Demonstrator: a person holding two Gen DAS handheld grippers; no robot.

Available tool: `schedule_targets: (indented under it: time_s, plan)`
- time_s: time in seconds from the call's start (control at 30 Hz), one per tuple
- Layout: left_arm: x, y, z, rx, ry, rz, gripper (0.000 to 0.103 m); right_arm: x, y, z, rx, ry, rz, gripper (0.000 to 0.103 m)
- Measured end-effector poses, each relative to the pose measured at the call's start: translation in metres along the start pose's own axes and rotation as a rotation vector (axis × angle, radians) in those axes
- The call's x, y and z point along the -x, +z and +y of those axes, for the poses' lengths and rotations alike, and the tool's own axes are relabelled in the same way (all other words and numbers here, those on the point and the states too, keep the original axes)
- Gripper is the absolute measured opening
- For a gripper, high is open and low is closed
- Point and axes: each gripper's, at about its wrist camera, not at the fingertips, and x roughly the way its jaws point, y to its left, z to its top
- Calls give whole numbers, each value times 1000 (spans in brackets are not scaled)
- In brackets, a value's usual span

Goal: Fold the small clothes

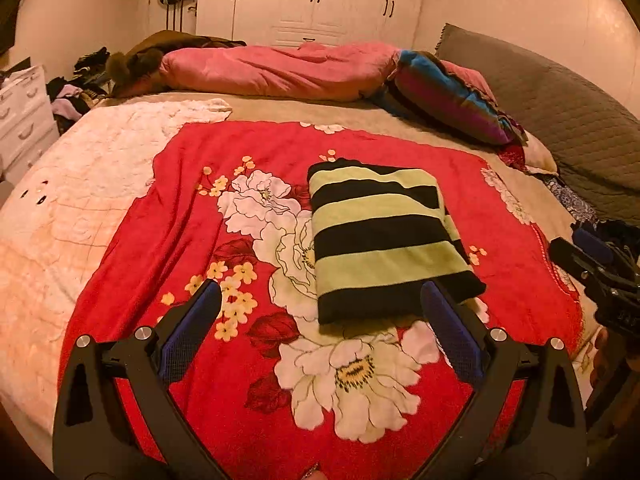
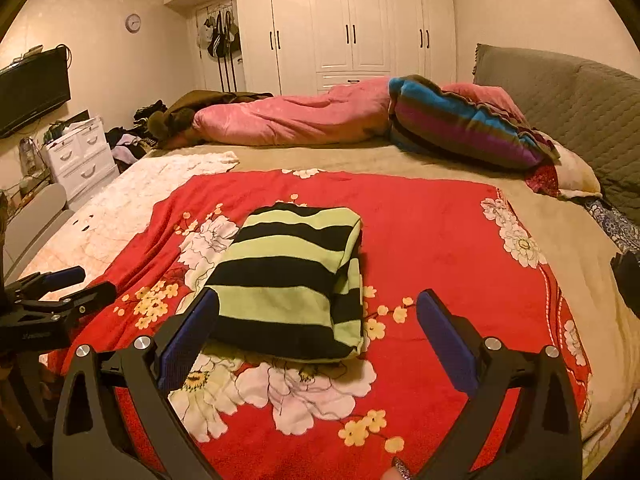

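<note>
A small garment with green and black stripes (image 1: 384, 236) lies folded into a neat rectangle on the red floral blanket (image 1: 192, 224). It also shows in the right wrist view (image 2: 292, 280). My left gripper (image 1: 320, 300) is open and empty, held just short of the garment's near edge, its right fingertip by the near right corner. My right gripper (image 2: 318, 308) is open and empty, its left fingertip by the garment's near left corner. Each gripper shows at the edge of the other's view: the right one (image 1: 600, 272) and the left one (image 2: 60, 288).
The red blanket (image 2: 440, 240) covers the near part of a wide bed. A pink quilt (image 2: 296, 120), a striped cushion (image 2: 464, 124) and a grey headboard (image 2: 560, 92) lie at the far side. White drawers (image 2: 80, 152) and clothes piles stand at the left.
</note>
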Motion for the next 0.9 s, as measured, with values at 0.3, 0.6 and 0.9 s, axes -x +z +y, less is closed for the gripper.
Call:
schedule_targets:
  time_s: [0.3, 0.6, 0.9]
  plan:
    - [12, -23, -3, -1, 4, 50, 94, 15, -31, 7, -16, -12, 57, 99]
    - [11, -45, -10, -14, -3, 101, 94, 25, -58, 6, -36, -45, 72, 99]
    - [-4, -54, -3, 28, 8, 146, 94, 11, -68, 7, -57, -32, 115, 99]
